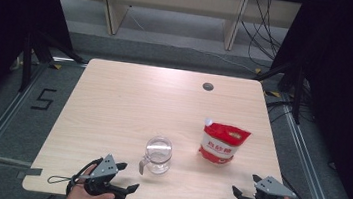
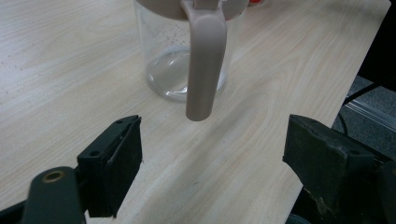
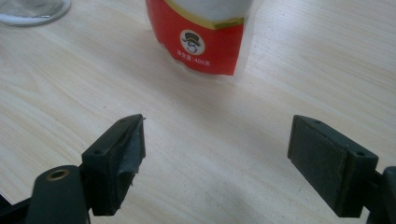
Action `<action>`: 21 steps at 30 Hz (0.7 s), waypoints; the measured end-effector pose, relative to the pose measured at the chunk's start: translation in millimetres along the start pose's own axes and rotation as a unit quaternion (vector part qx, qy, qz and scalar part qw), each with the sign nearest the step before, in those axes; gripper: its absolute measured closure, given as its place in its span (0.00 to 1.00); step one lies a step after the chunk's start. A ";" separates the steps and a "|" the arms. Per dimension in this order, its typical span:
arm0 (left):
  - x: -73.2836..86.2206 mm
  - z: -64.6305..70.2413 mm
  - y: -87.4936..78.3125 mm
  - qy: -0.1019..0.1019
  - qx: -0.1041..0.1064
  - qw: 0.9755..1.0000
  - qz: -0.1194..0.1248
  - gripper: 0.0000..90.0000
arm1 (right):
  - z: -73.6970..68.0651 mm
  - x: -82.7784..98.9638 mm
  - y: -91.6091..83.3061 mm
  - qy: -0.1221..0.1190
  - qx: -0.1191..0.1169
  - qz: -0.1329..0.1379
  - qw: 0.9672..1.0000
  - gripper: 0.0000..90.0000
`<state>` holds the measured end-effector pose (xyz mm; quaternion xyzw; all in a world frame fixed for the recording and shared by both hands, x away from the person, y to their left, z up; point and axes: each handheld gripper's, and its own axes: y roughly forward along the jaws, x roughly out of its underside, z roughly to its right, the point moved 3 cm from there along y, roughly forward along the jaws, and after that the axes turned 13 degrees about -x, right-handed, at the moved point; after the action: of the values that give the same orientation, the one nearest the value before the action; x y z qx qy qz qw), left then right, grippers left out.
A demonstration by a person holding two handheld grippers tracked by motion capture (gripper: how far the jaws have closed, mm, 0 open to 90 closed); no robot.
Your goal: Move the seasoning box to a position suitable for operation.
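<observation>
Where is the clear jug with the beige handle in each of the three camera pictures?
High view: the clear jug stands near the table's front edge, left of the red pouch.
Left gripper view: top centre, its handle hanging down toward the open jaws.
Right gripper view: a sliver of its base at the top left corner.
Shared landmark: the red pouch, also at top centre in the right gripper view.

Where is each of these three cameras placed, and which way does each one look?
High view: sits above the near side, looking forward and down on the table; both hands show, holding the left gripper and right gripper.
Left gripper view: rides that gripper, facing the clear jug between its open jaws.
Right gripper view: rides that gripper, facing the red pouch between its open jaws.
Shared: the high view also shows the jug and pouch.
</observation>
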<state>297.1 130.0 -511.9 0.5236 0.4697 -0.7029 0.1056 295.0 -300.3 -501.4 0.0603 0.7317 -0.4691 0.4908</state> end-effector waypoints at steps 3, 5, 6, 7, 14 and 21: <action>-1.2 1.2 0.4 0.006 0.001 1.000 0.011 0.23 | 0.8 0.0 0.0 -0.009 0.000 0.000 1.000 0.24; -1.6 -0.5 1.4 0.023 -0.007 1.000 0.009 0.24 | 0.2 -0.3 0.8 -0.013 -0.004 -0.002 1.000 0.23; -2.0 1.1 2.0 0.017 -0.009 1.000 0.010 0.24 | -2.3 0.2 0.4 0.000 0.001 -0.004 1.000 0.23; -2.6 1.7 3.1 0.016 -0.007 1.000 0.012 0.25 | 0.0 -0.7 0.7 -0.014 0.002 0.000 1.000 0.23; -10.4 2.6 5.7 0.012 -0.005 1.000 0.022 0.39 | -1.8 -0.5 1.9 0.004 -0.011 -0.001 1.000 0.22; -14.2 7.7 12.6 0.016 -0.015 0.999 0.029 0.52 | -1.3 -0.4 3.7 -0.003 -0.011 -0.005 1.000 0.23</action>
<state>306.4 112.5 -506.9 0.5465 0.4661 -0.6842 0.1266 296.4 -297.1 -503.2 0.0494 0.7355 -0.4638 0.4915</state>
